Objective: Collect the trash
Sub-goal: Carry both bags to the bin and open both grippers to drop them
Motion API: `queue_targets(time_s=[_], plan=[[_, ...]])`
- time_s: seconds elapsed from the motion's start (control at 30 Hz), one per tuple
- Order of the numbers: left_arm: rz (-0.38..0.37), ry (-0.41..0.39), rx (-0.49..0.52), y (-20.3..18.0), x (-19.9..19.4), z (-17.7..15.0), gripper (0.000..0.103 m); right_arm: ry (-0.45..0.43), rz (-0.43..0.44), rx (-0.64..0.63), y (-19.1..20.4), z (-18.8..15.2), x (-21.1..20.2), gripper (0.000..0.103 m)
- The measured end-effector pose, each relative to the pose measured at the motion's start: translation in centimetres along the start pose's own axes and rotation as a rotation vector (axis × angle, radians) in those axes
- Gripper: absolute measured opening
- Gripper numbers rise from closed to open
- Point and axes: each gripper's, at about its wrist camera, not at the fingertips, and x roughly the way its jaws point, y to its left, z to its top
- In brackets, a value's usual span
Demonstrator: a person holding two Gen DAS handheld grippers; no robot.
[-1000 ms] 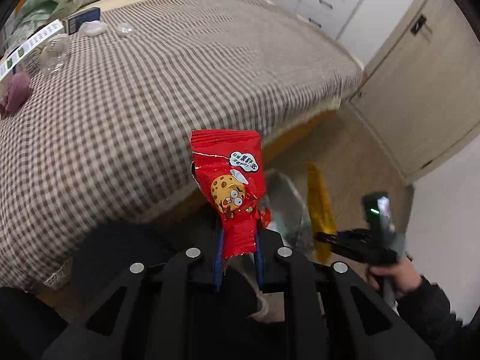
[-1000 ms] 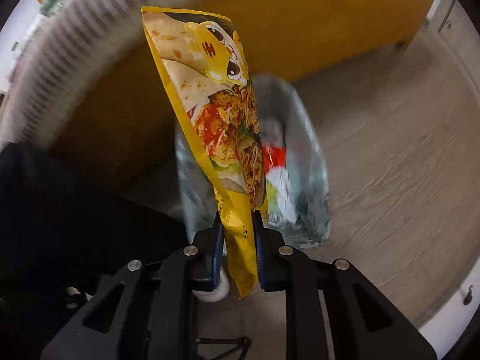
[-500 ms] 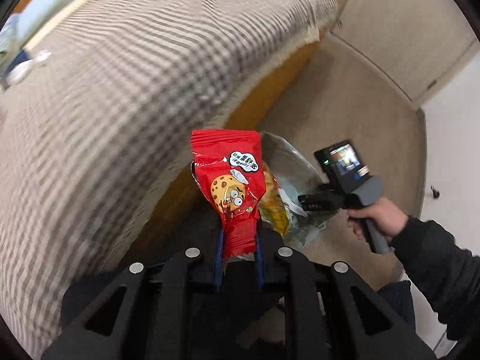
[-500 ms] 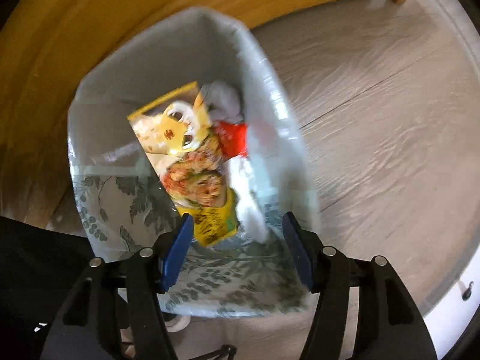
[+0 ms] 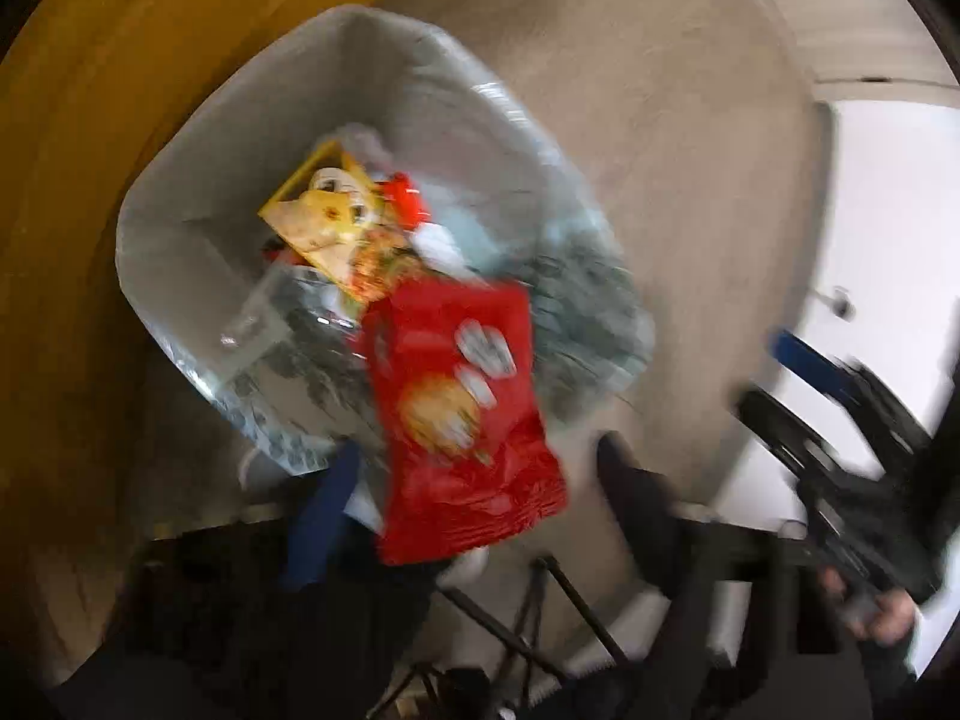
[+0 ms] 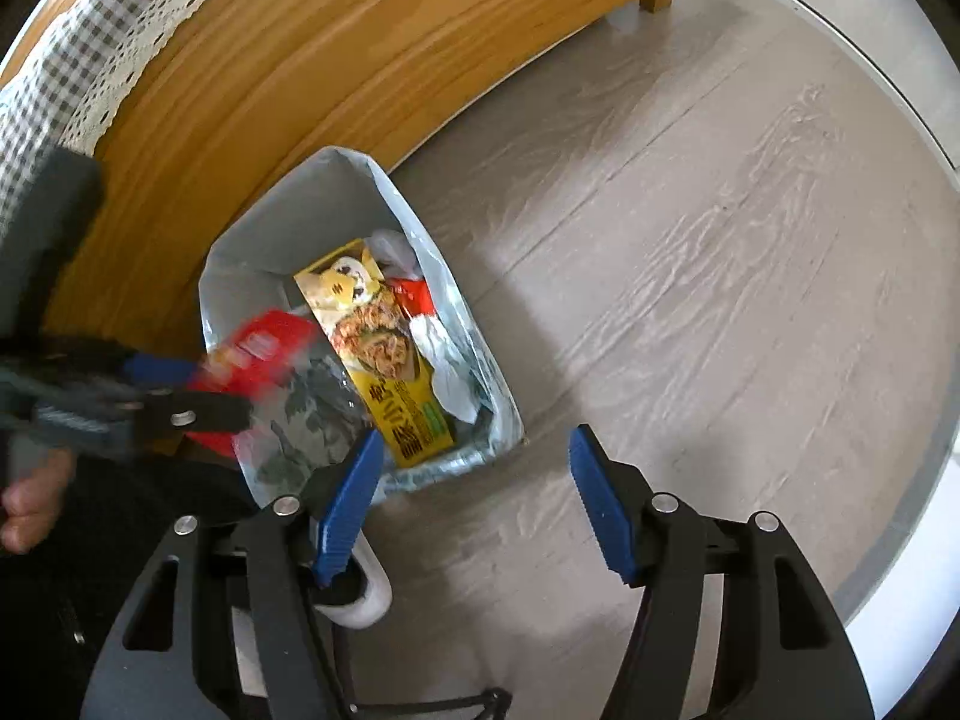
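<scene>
A bin with a clear plastic liner (image 5: 384, 60) (image 6: 282, 228) stands on the floor beside the bed frame. A yellow snack packet (image 6: 378, 354) (image 5: 324, 222) lies inside it among other wrappers. My left gripper (image 5: 477, 450) (image 6: 198, 390) points down over the bin's near rim, its jaws opening. The red cookie packet (image 5: 462, 420) (image 6: 258, 354) hangs loose and blurred between them, and no pad presses on it. My right gripper (image 6: 477, 504) (image 5: 840, 420) hovers just off the bin's corner, jaws still opening, with nothing between its blue pads (image 6: 354, 498).
The orange wooden bed frame (image 6: 300, 60) with the checked bedspread (image 6: 60, 60) runs behind the bin. Grey wood-look floor (image 6: 720, 240) spreads to the right up to a white wall (image 5: 888, 210). A person's hand (image 6: 24, 504) holds the left gripper.
The left gripper swung down from above the bed to over the bin and opened, freeing the red packet. The right gripper let go of the yellow packet, which dropped into the bin.
</scene>
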Motion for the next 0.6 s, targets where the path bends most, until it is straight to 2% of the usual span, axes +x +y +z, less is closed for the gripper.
queue_targets(time_s=[0.1, 0.23, 0.37, 0.47, 0.6], plan=[[-0.011, 0.046, -0.007, 0.4, 0.8, 0.3, 0.080, 0.014, -0.007, -0.007, 0.1, 0.0, 0.7, 0.062], [0.017, -0.029, -0.083, 2.4, -1.9, -0.4, 0.080, 0.036, -0.003, -0.026, 0.9, 0.5, 1.4, 0.062], [0.001, -0.063, -0.114, 2.9, -4.3, -1.3, 0.080, 0.024, -0.002, -0.072, 2.5, 1.2, 1.0, 0.062], [-0.005, -0.133, -0.083, 2.8, -7.1, -2.2, 0.080, 0.011, -0.002, -0.085, 3.1, 1.6, 0.4, 0.062], [-0.040, -0.277, -0.088, 3.3, -12.0, -3.6, 0.080, -0.003, -0.034, -0.109, 3.8, 2.1, -0.7, 0.062]])
